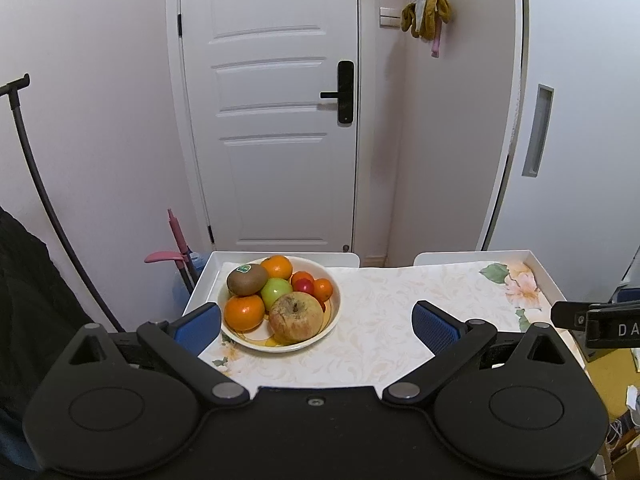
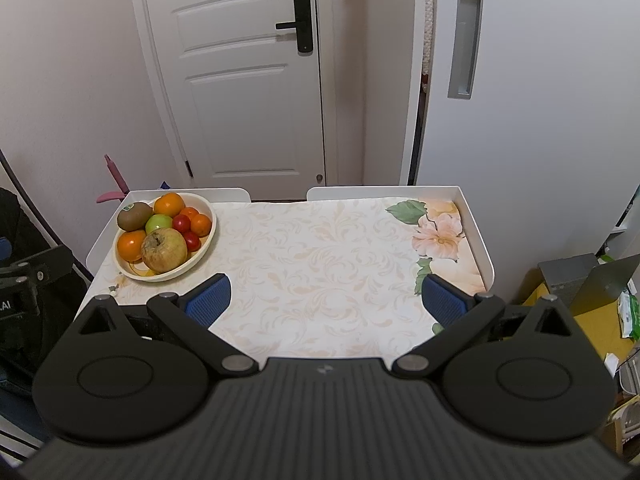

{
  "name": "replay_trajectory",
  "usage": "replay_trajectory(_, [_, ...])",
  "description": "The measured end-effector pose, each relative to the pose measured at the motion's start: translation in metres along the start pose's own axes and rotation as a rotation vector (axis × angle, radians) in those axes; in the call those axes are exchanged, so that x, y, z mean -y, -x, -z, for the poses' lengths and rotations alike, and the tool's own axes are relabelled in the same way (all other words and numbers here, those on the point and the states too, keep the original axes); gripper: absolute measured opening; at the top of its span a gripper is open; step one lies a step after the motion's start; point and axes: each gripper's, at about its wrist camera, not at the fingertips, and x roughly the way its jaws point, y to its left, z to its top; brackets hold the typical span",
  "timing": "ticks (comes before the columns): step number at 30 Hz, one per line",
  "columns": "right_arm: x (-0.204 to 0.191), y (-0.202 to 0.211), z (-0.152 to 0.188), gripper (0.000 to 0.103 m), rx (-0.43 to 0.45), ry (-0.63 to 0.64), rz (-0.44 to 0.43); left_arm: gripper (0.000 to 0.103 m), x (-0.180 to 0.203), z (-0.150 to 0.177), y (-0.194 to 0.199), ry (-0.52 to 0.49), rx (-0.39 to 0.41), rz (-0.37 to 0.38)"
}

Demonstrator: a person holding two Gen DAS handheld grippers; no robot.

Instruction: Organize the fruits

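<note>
A cream bowl (image 1: 334,316) (image 2: 208,240) stands at the table's far left corner. It holds a kiwi (image 1: 247,279) (image 2: 134,215), a green apple (image 1: 276,291) (image 2: 158,223), a large blemished apple (image 1: 296,317) (image 2: 164,250), oranges (image 1: 244,312) (image 2: 131,245) and small red tomatoes (image 1: 305,286) (image 2: 181,223). My left gripper (image 1: 318,322) is open near the table's front edge, its left pad beside the bowl, nothing between the fingers. My right gripper (image 2: 326,296) is open over the bare cloth to the right of the bowl.
The table (image 2: 320,256) has a floral cloth and a raised white rim (image 2: 478,236). A white door (image 1: 272,120) stands behind it. A pink-handled tool (image 1: 176,248) leans at the left. Boxes and clutter (image 2: 580,280) sit on the floor at the right.
</note>
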Motion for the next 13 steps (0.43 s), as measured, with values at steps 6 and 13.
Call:
replay_trajectory(6, [-0.0003,-0.0027,-0.0008,0.103,-0.010,-0.001,-0.009,0.103,0.0009,0.0016,-0.0002,-0.016,0.009,-0.010])
replay_trajectory(13, [-0.0018,-0.0081,-0.0026,0.103,-0.019,-0.004,-0.014,0.103,0.0006,0.0016,-0.0041,-0.032,0.011,-0.008])
